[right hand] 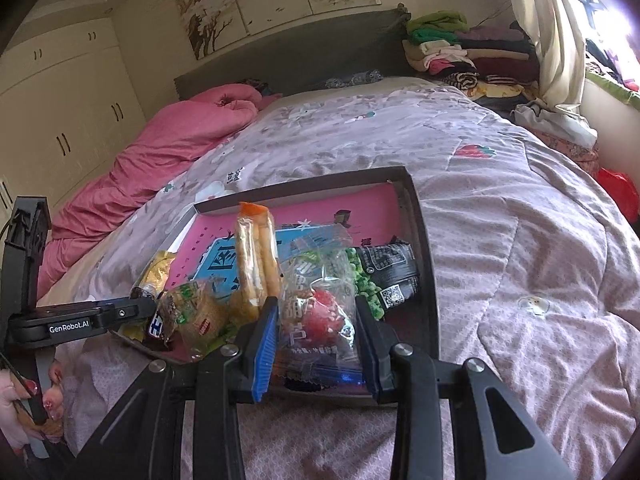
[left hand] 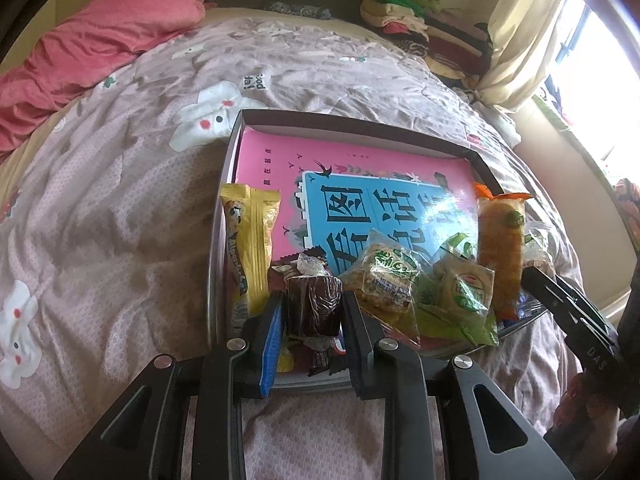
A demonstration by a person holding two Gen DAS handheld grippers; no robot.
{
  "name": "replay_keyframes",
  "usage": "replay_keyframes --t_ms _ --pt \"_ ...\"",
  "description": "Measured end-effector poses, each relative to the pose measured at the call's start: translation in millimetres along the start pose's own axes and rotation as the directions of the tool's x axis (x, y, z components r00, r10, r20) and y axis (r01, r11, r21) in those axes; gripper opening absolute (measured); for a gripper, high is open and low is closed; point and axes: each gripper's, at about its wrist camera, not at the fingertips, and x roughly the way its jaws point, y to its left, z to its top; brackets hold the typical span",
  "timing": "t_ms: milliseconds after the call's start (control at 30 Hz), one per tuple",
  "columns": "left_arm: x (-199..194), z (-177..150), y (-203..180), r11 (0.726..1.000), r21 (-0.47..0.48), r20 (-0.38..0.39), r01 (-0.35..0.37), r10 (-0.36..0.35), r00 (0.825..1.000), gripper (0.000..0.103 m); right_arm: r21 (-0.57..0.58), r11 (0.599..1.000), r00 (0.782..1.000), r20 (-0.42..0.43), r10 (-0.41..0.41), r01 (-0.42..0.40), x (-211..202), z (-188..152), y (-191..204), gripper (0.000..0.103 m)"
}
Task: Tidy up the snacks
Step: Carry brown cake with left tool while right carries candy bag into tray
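Note:
A shallow grey box [left hand: 352, 120] lies on the bed with a pink book [left hand: 352, 160] inside and several snacks along its near edge. My left gripper [left hand: 313, 312] is shut on a dark brown wrapped cake [left hand: 312, 308]. Beside it lie a yellow packet [left hand: 250, 236], green-labelled biscuit packs [left hand: 384, 276] and an orange stick pack [left hand: 502, 248]. My right gripper [right hand: 316, 328] is shut on a clear bag with a red sweet [right hand: 320, 312] at the box's near edge [right hand: 424, 240]. A black and green pea packet [right hand: 384, 276] lies to its right. The orange stick pack also shows in the right wrist view [right hand: 256, 256].
The bed has a pinkish patterned quilt [left hand: 120, 208]. A pink blanket [left hand: 100, 40] is bunched at the far left. Folded clothes [left hand: 420, 16] are stacked at the head of the bed by a curtained window [left hand: 520, 40]. Wardrobes [right hand: 60, 100] stand on the far left.

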Motion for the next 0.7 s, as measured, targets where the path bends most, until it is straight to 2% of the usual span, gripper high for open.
replay_keyframes --t_ms 400,700 --pt "4.3 0.2 -0.7 1.000 0.004 -0.008 -0.004 0.004 1.000 0.028 -0.020 0.999 0.999 -0.013 0.050 -0.051 4.4 -0.9 7.8 0.037" --pt "3.7 0.0 -0.9 1.000 0.005 -0.008 -0.005 0.005 1.000 0.028 0.000 1.000 1.000 -0.020 0.022 -0.022 5.4 -2.0 4.0 0.037"
